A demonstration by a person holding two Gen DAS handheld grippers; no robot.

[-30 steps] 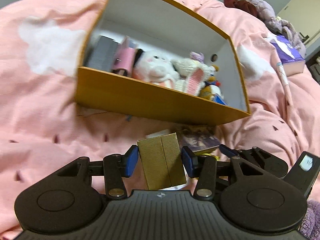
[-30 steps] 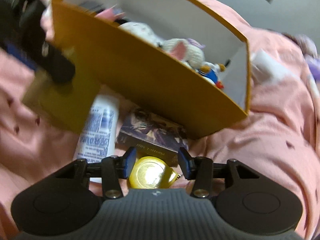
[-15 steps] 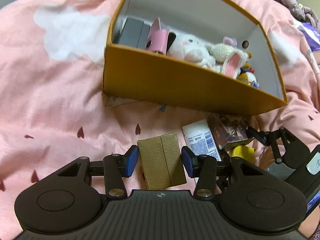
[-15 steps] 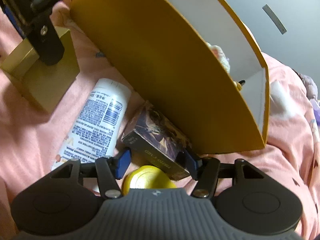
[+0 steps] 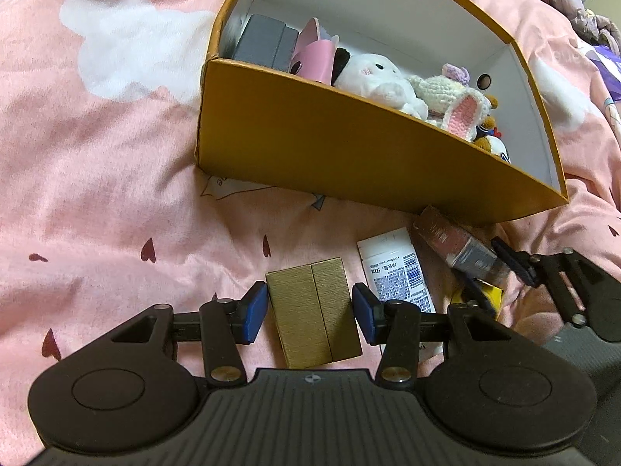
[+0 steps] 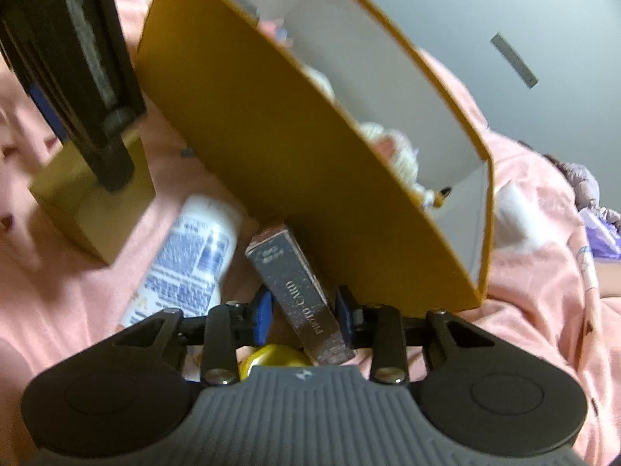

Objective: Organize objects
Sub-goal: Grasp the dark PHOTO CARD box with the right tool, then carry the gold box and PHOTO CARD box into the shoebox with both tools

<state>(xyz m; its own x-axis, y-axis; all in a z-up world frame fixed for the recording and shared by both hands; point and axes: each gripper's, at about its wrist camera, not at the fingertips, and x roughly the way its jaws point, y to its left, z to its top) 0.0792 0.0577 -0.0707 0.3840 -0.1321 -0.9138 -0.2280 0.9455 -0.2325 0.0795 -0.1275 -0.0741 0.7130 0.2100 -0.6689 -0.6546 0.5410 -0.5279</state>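
On a bed spread with a pink heart-print blanket (image 5: 116, 178) stands an orange box (image 5: 330, 143), open at the top and white inside; its contents, seen from the left wrist view, are a grey block (image 5: 266, 40) in the far left corner, a pink card-like piece (image 5: 314, 56) beside it, a white plush toy (image 5: 372, 73), a crocheted bunny with a pink ear (image 5: 458, 106) and smaller toys hard to make out at the right end. Just in front of the box, on the blanket, lie the loose things; the left hand-held gripper (image 5: 309, 312) has its blue pads pressed on the two sides of a gold box (image 5: 312, 310), which it grips just above the blanket; whether the gold box touches the blanket cannot be told. Beside it to the right lies a white tube with printed text (image 5: 396, 268); past the tube, against the orange box's near wall, a dark photo card box (image 6: 300, 291) sits tilted between the fingers of the right hand-held gripper (image 6: 302, 316), whose jaws are closing; the right pad (image 6: 344, 320) meets the box's edge, while a narrow gap shows at the left pad (image 6: 261, 316), so the grip is not full. Under that gripper a round yellow object (image 6: 271, 355) shows partly; its shape is mostly hidden. Behind the orange box, at the right edge, purple fabric (image 5: 562, 4) lies heaped on the blanket.
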